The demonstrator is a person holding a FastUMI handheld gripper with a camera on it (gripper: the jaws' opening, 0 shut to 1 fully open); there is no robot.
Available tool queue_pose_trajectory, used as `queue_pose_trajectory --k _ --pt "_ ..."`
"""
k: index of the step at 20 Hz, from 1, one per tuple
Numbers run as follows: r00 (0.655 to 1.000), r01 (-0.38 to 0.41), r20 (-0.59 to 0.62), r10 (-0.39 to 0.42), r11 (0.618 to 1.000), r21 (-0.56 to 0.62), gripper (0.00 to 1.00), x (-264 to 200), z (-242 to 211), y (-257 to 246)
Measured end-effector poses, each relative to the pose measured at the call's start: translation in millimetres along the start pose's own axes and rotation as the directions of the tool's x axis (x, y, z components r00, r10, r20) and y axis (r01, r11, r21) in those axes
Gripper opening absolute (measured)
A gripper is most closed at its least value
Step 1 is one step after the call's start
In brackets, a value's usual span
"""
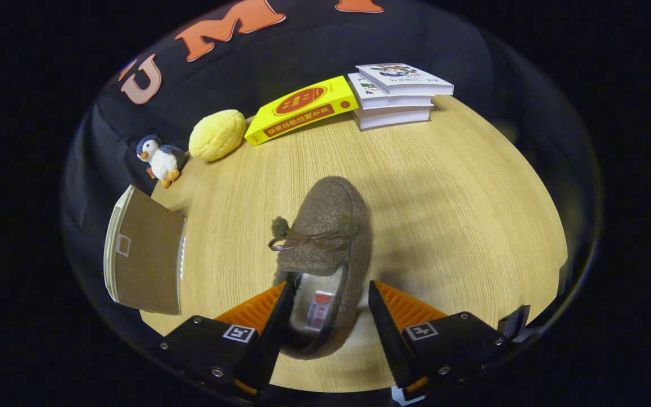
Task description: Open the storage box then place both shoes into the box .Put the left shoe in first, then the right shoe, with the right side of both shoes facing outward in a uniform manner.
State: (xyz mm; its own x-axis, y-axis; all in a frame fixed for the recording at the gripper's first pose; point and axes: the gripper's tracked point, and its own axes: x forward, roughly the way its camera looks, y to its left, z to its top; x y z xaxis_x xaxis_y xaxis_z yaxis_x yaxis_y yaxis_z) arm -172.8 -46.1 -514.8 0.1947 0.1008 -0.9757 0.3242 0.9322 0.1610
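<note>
**Gripper straddling the heel of a fuzzy brown shoe**

The gripper (329, 297) hangs low over a light wooden table (461, 215) with its two fingers spread fairly wide. Between them lies the heel end of a brown fleecy shoe (325, 237). The left finger sits against, or very nearly against, the left rim of the shoe's opening, while the right finger stands clear of the shoe's right side with a strip of table showing in the gap. So the jaws are open around the heel, not clamped on it.

The shoe rests sole-down on the table, its toe pointing away from the fingers. Its pale lining and a sewn-in label show inside the opening, and a thin brown bow with a small pompom crosses the top just ahead of the fingertips.

Off to the left of the fingers, at the table's edge, stands the storage box (144, 251), brown-faced with a pale rim; whether it is open cannot be told from this angle.

Beyond the shoe, along the far side of the table, sit a small penguin plush (160, 159), a yellow lumpy plush (217, 134), a yellow book (301, 109) lying tilted, and a stack of white books (396, 95) against which the yellow one leans.
</note>
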Motion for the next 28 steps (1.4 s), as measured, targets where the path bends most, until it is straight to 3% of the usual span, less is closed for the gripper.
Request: queue_pose_trajectory --k 5,8,13,14,15,21,28 --pt "0.995 0.068 0.079 -0.063 0.996 -0.065 0.59 27.3 16.2 -17.1" --pt "0.994 0.058 0.101 -0.050 0.996 -0.074 0.38 37.3 20.4 -10.8" --pt "0.993 0.095 0.082 -0.085 0.989 -0.116 0.21 37.6 22.0 -16.0" --pt "0.994 0.082 0.078 -0.074 0.992 -0.093 0.11 36.3 23.5 -13.2" --pt "0.996 0.047 0.085 -0.040 0.996 -0.078 0.07 32.5 27.4 -4.4" --pt "0.986 0.008 0.165 0.004 0.998 -0.069 0.04 -19.4 62.9 61.9" --pt "0.974 -0.071 0.202 0.101 0.986 -0.151 0.04 -72.5 82.9 170.0"
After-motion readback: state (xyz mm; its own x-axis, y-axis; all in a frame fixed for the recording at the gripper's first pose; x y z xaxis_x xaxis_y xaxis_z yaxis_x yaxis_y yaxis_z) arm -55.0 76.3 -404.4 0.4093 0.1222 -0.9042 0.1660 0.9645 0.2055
